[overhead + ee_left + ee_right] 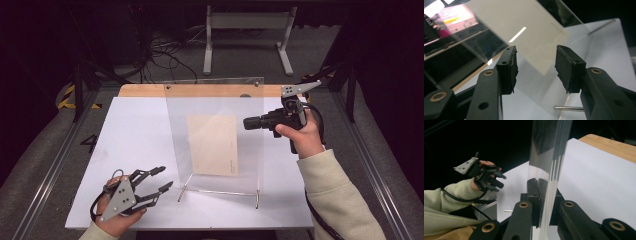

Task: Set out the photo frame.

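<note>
One clear acrylic panel (215, 135) stands upright on thin metal feet (220, 192) near the middle of the white table (135, 145), its top edge toward the table's far edge, and a tan envelope (212, 145) shows through it. Your right gripper (250, 123) meets the panel's right edge about halfway up, pointing level toward the table's left side. The high view leaves its hold unclear; the right gripper view shows the panel (549, 170) edge-on between the two black jaws, which are closed onto it from both sides. That view also shows your left gripper (497, 180) farther off, above the table's near left corner. Your left gripper (165, 179) sits low by that near left corner, aimed at the panel, well apart from it. The left gripper view shows its pads (509, 70) about half apart with nothing between them, the panel (524, 37) and envelope beyond. Your right sleeve (335, 195) comes in from the near right corner.
</note>
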{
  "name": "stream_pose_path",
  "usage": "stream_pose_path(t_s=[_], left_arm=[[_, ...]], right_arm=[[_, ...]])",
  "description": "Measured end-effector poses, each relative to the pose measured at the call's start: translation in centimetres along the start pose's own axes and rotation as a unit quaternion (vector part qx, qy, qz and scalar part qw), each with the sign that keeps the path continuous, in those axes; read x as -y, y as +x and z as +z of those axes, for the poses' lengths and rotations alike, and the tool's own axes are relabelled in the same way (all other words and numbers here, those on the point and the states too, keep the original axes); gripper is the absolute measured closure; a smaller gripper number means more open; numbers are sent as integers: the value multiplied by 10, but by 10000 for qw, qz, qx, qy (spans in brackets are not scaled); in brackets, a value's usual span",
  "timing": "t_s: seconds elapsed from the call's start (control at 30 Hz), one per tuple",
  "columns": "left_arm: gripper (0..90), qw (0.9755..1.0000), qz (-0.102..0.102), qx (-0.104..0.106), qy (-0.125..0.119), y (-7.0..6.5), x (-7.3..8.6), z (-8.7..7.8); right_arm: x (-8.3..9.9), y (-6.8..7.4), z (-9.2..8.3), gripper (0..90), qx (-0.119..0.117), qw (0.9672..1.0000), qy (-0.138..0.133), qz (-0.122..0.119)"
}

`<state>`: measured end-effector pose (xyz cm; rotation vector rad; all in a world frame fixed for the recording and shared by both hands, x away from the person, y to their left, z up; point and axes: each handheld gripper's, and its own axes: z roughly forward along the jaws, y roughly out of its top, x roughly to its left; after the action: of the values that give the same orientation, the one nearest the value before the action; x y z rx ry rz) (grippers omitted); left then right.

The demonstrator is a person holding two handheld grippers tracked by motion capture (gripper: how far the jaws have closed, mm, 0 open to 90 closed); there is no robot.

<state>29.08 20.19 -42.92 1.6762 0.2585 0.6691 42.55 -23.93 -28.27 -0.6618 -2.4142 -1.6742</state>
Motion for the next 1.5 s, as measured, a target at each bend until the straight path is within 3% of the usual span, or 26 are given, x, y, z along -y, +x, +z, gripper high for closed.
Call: stream_pose_path(t_s=[0.07,0.1,0.13,0.2,0.3,0.53,0.67,0.8,0.93,1.17,1.27,1.43,1.5], left_arm=[[528,9995,-193,-244,-63,8,3,-4],[528,9995,-193,-244,-63,8,3,-4],[529,9987,-297,-405,-109,14,6,-7],[530,9971,-529,-515,-177,20,9,-11],[531,9958,-666,-605,-170,25,14,-12],[522,9962,-615,-607,-110,24,16,-9],[523,9962,-636,-584,-99,23,18,-7],[503,9974,-415,-589,65,21,20,-4],[504,9981,-353,-495,113,18,20,0],[475,9982,-425,-400,135,18,24,2],[479,9983,-436,-347,182,17,25,3],[471,9984,-423,-314,195,17,26,4],[465,9982,-466,-313,202,17,26,4]], right_arm=[[-2,6,1,851,-26,10000,-52,-52],[-2,6,1,851,-26,10000,-52,-52],[-7,18,2,852,43,9999,-50,-138],[-10,26,3,853,103,9996,-53,-255],[-18,43,0,853,307,9973,-131,-650],[-25,60,-11,853,1038,9877,-339,-1117],[-21,61,-20,853,1576,9773,-679,-1242],[-18,61,-30,853,2049,9659,-947,-1265],[-17,62,-38,853,2520,9513,-1252,-1255],[-8,56,-38,852,3181,9285,-1412,-1293],[-2,56,-33,852,3520,9159,-1341,-1390],[8,61,-31,850,3707,9081,-1330,-1423],[11,64,-31,850,3730,9076,-1311,-1412]])
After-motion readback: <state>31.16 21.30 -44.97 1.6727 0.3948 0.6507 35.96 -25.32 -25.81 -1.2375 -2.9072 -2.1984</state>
